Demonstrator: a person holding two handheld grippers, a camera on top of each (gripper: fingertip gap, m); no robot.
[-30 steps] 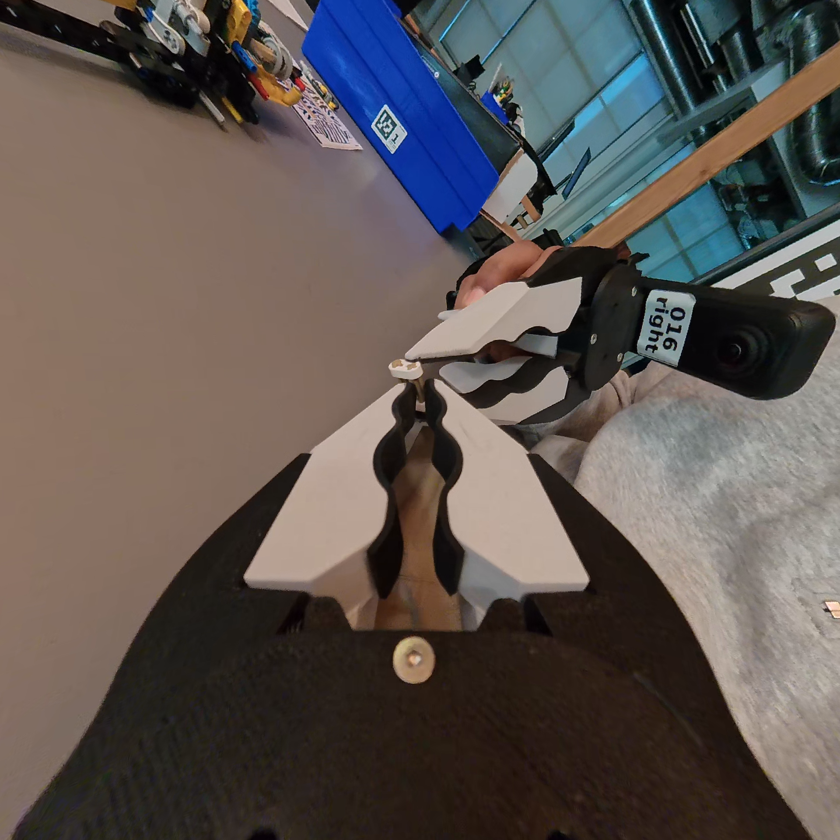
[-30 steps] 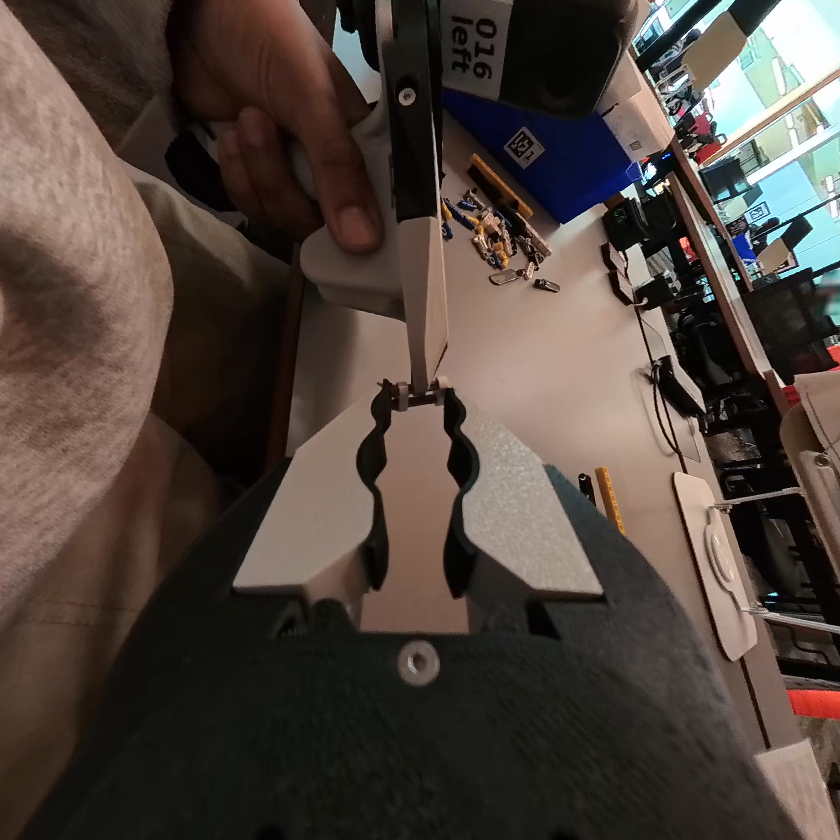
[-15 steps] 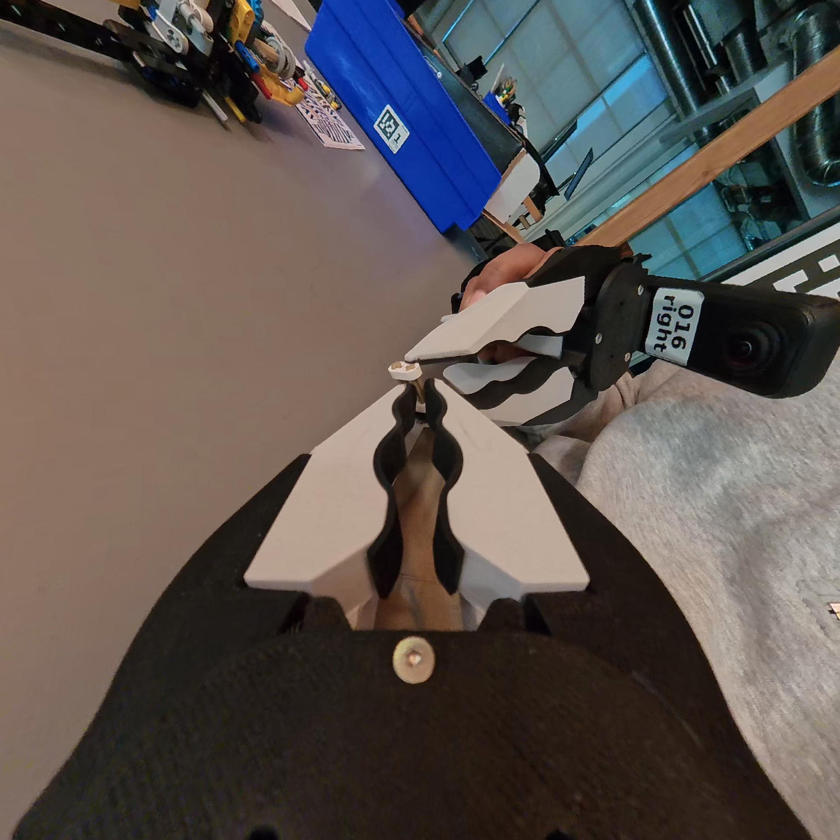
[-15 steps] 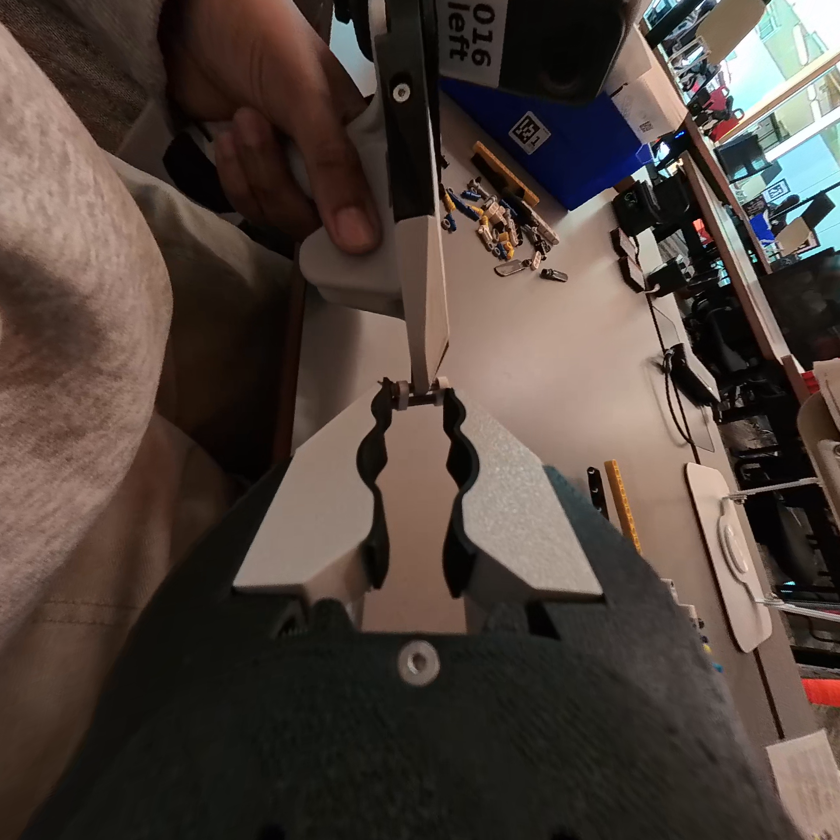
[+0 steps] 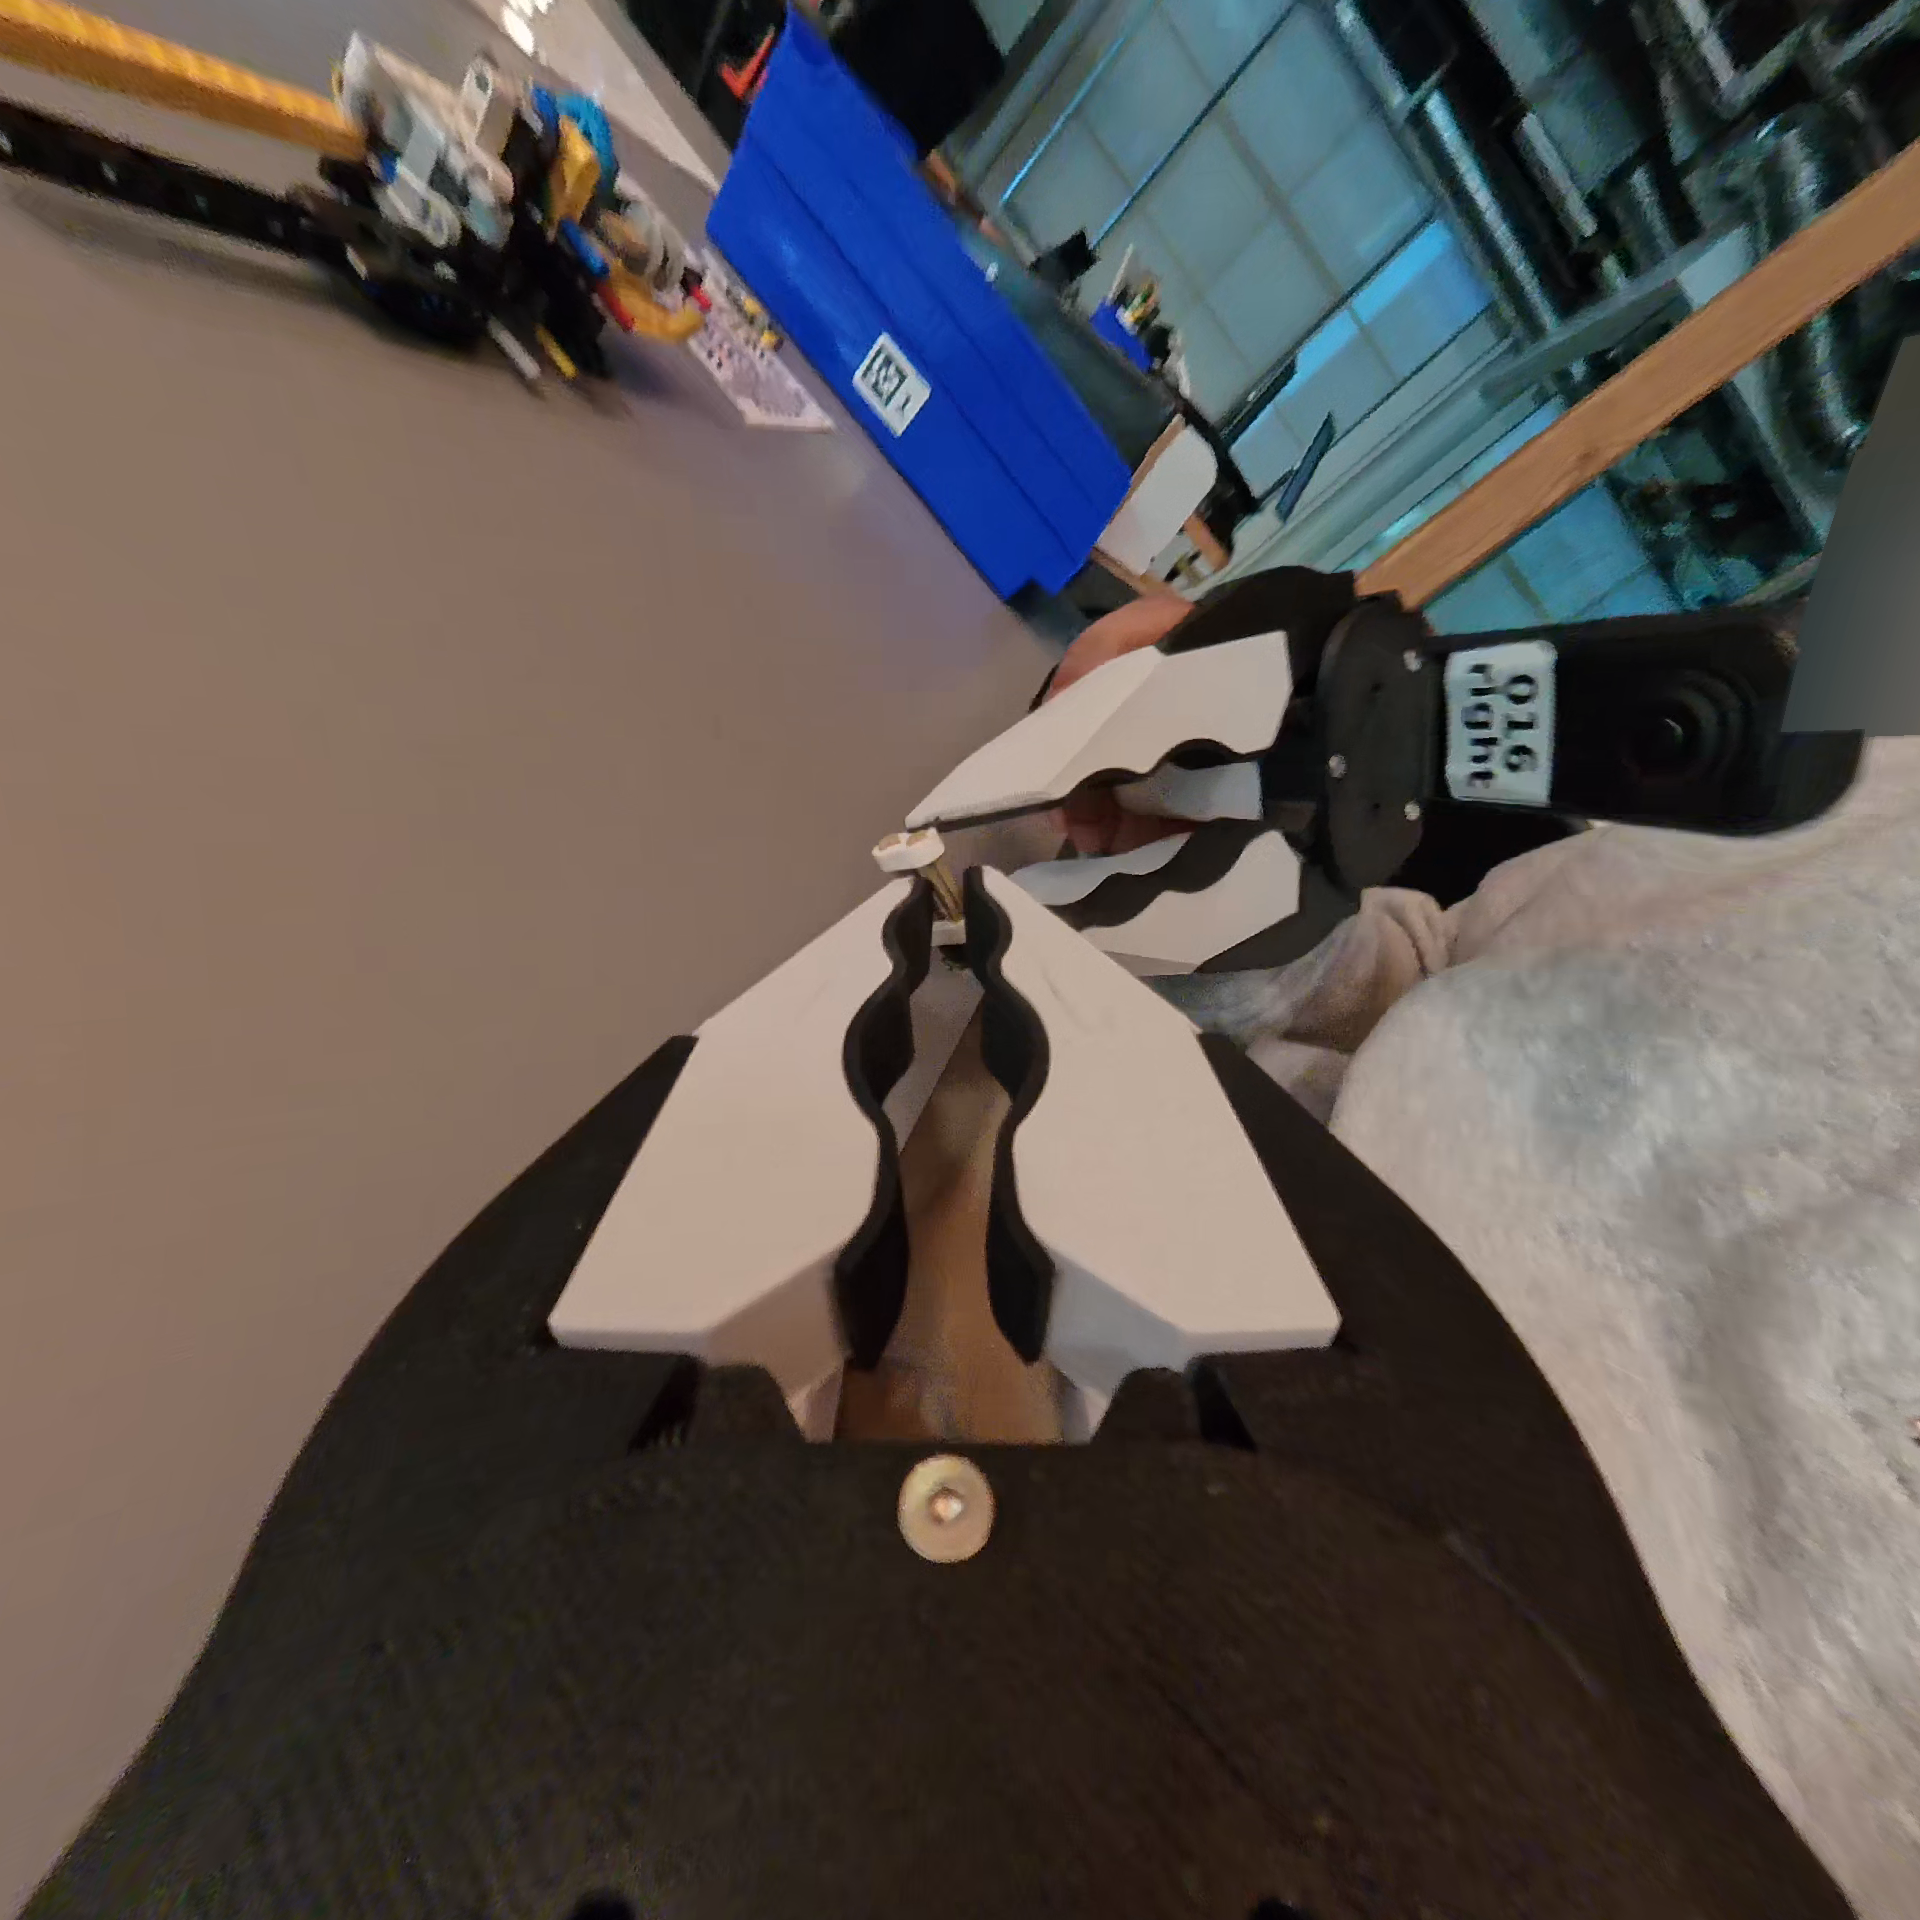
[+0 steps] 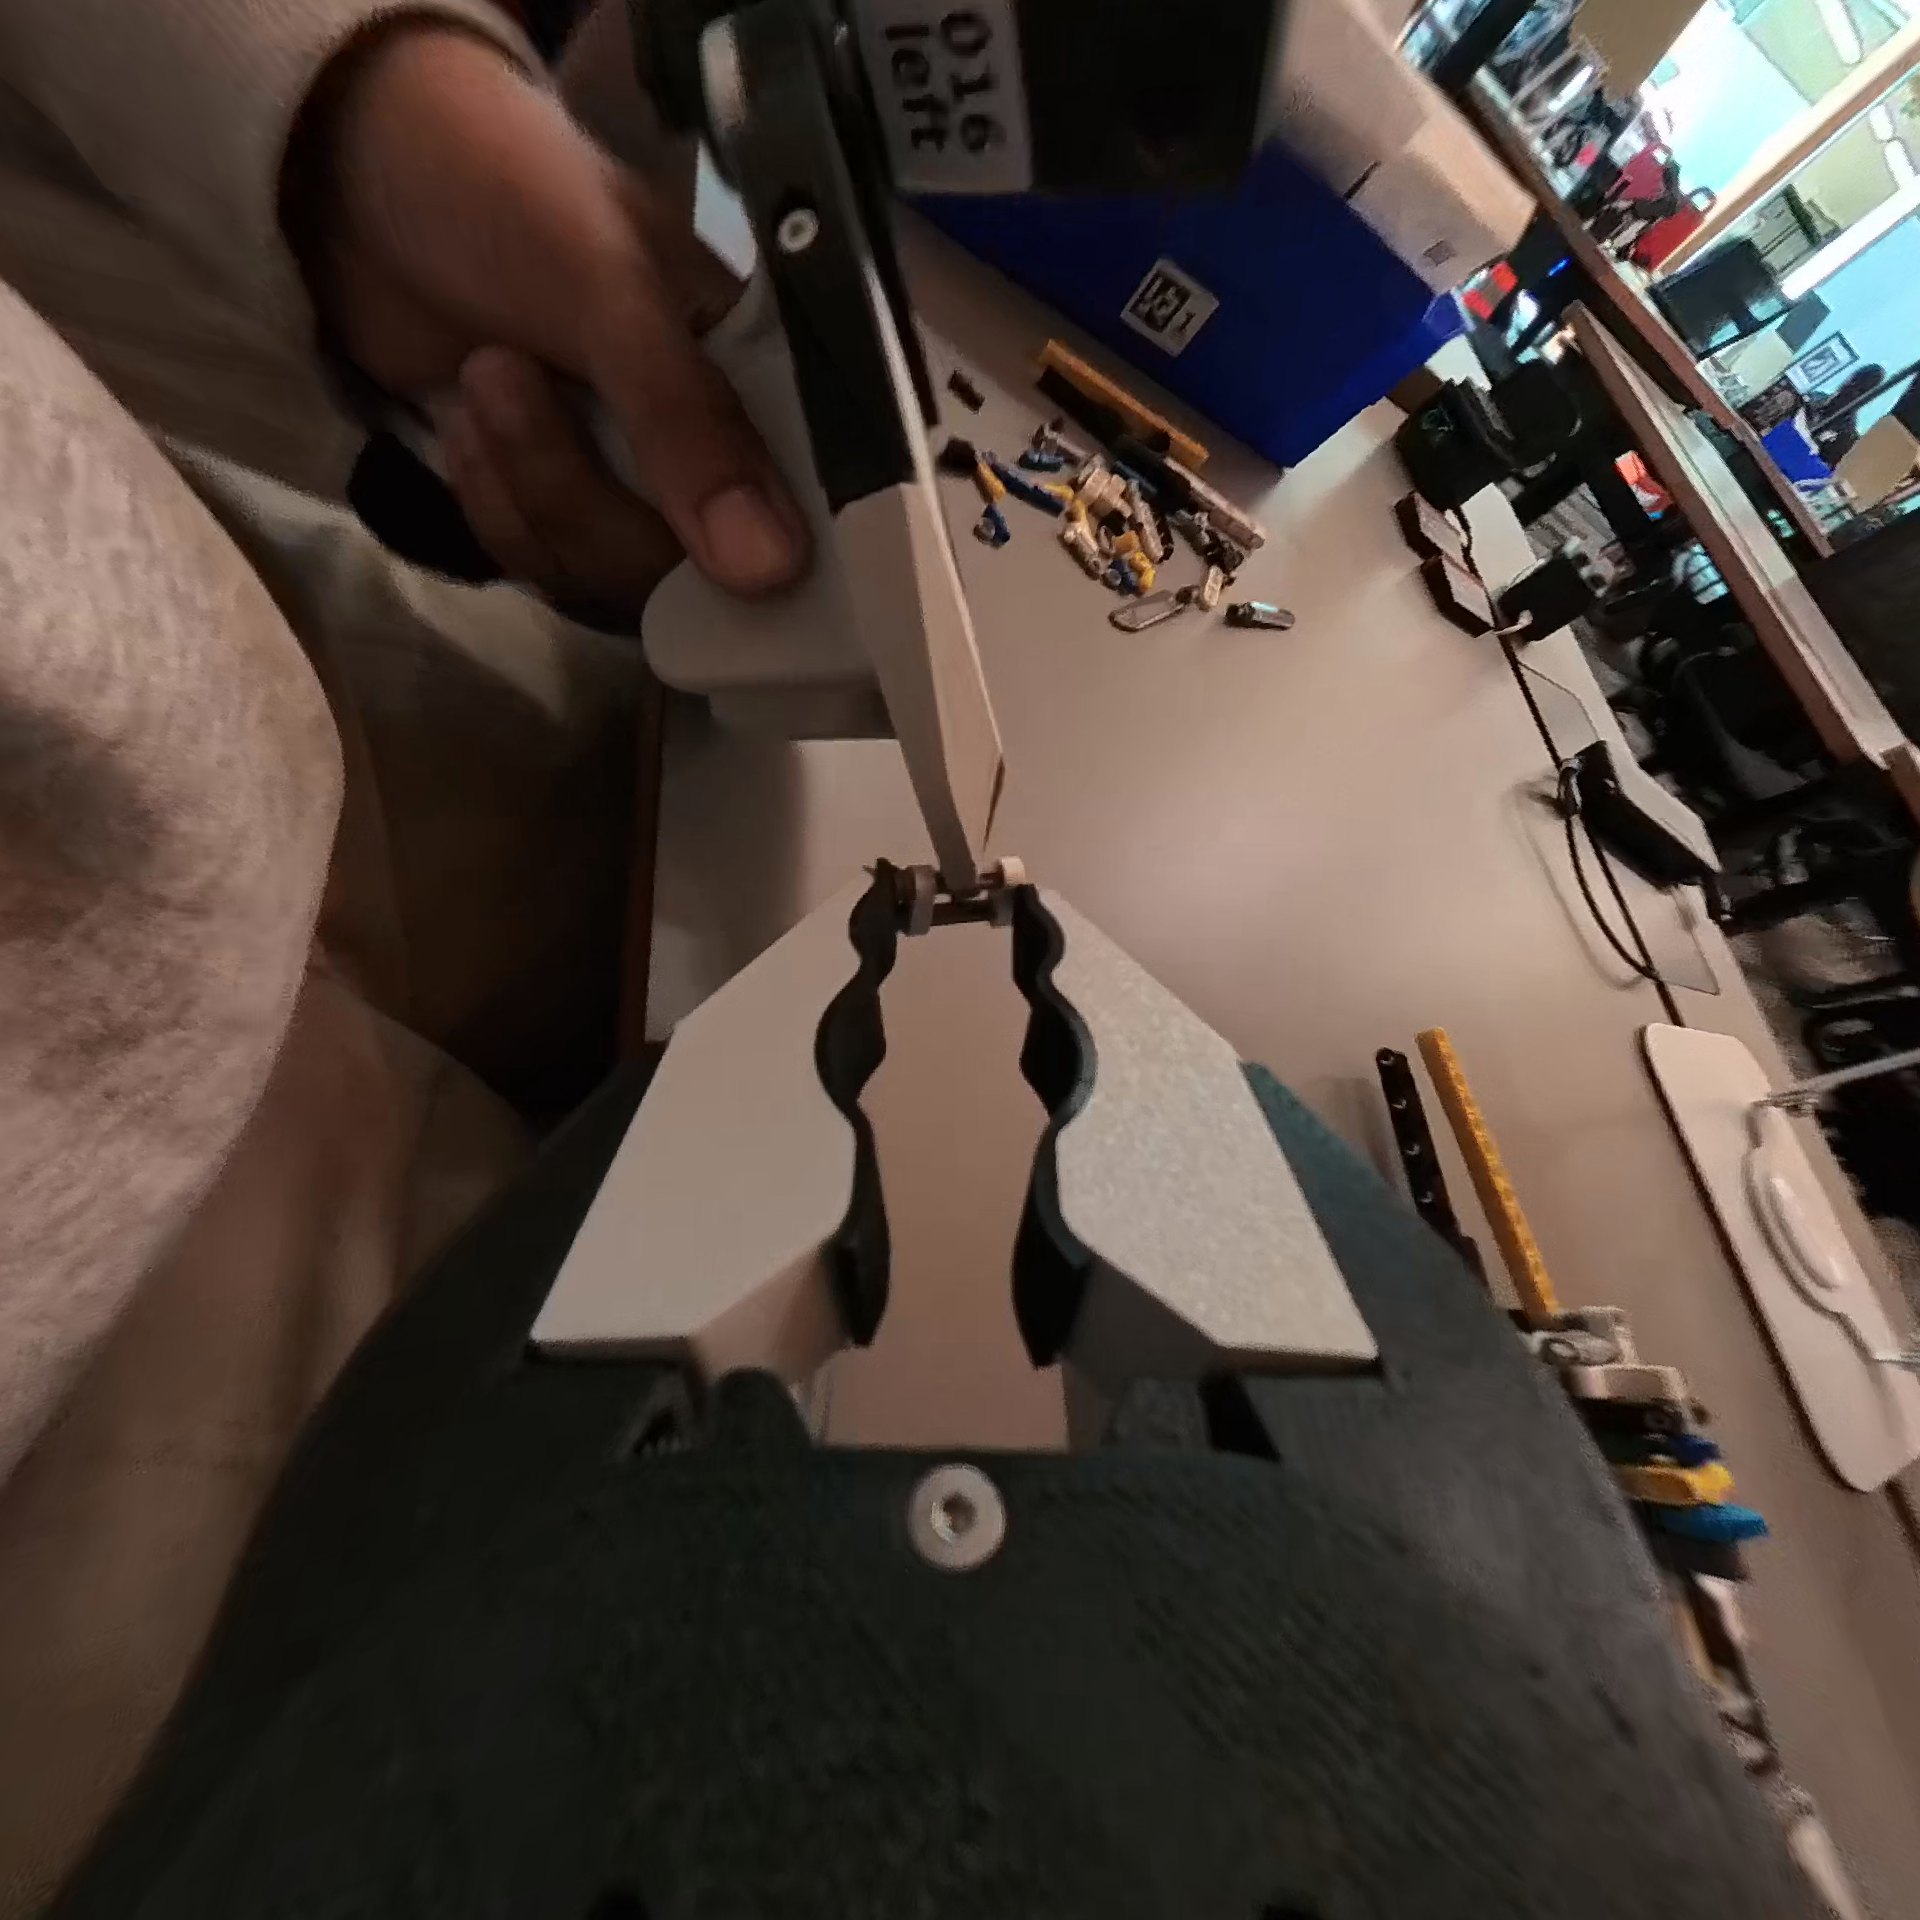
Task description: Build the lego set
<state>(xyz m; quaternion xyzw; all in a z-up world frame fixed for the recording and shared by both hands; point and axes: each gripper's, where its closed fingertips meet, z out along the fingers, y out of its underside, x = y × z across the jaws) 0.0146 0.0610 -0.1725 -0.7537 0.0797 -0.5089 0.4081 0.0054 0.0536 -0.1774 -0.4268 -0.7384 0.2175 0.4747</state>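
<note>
Fingers first, from my left wrist view: my left gripper [image 5: 948, 902] is pinched together on a small lego piece [image 5: 928, 871], a short tan axle with a pale bush at its far end, held in the air above the grey table [image 5: 364, 727]. My right gripper [image 5: 940, 831] comes in from the side, its tips meeting the same piece. I judge that I hold it between both tools so that one steadies the axle while the other presses the bush along it. Far off on the table stands the half-built model [image 5: 468, 239], black, yellow and blue, beside a blue bin [image 5: 935, 353] that carries a square printed marker. A white sticker with printed characters sits on the right tool's body.

Seen from my right wrist view, my right gripper [image 6: 954, 906] clamps the lego piece [image 6: 961, 902] across its ends, a pale bush against each finger and a dark shaft between. The left gripper [image 6: 964, 868] drops onto the middle of it from above, its blade edge-on, with my hand [image 6: 540, 343] wrapped round its handle. Loose parts [image 6: 1117, 514] lie scattered farther out on the table [image 6: 1247, 831], near the blue bin [image 6: 1247, 301] with its marker. A black beam [image 6: 1408, 1143] and a yellow beam [image 6: 1475, 1153] lie side by side closer in. The left tool also bears a white sticker.
</note>
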